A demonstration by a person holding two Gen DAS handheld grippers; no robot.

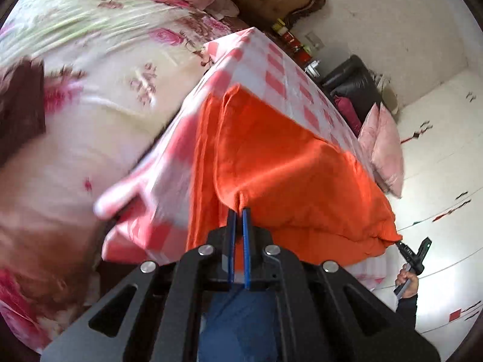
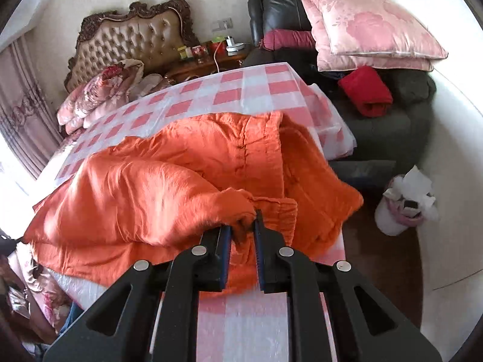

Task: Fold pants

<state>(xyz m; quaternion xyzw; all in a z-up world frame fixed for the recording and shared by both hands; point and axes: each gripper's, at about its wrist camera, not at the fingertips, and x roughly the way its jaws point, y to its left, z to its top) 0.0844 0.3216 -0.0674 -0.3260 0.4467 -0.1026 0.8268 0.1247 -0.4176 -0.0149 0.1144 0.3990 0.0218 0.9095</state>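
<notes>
The orange pants [image 1: 280, 163] lie over a table covered in a pink-and-white checked cloth [image 1: 271, 69]. My left gripper [image 1: 239, 211] is shut on a pinch of the orange fabric and lifts it. In the right wrist view the pants [image 2: 169, 181] are bunched and partly raised off the cloth [image 2: 229, 90]. My right gripper [image 2: 243, 226] is shut on a gathered edge of the pants near the waistband. The right gripper also shows in the left wrist view [image 1: 400, 242], holding the far corner of the fabric.
A bed with a floral quilt [image 1: 90, 90] and a tufted headboard [image 2: 132, 36] lies beside the table. A dark armchair [image 2: 392, 114] holds pink pillows [image 2: 371, 27] and a red garment [image 2: 365, 90]. A white bin [image 2: 404, 205] stands on the floor.
</notes>
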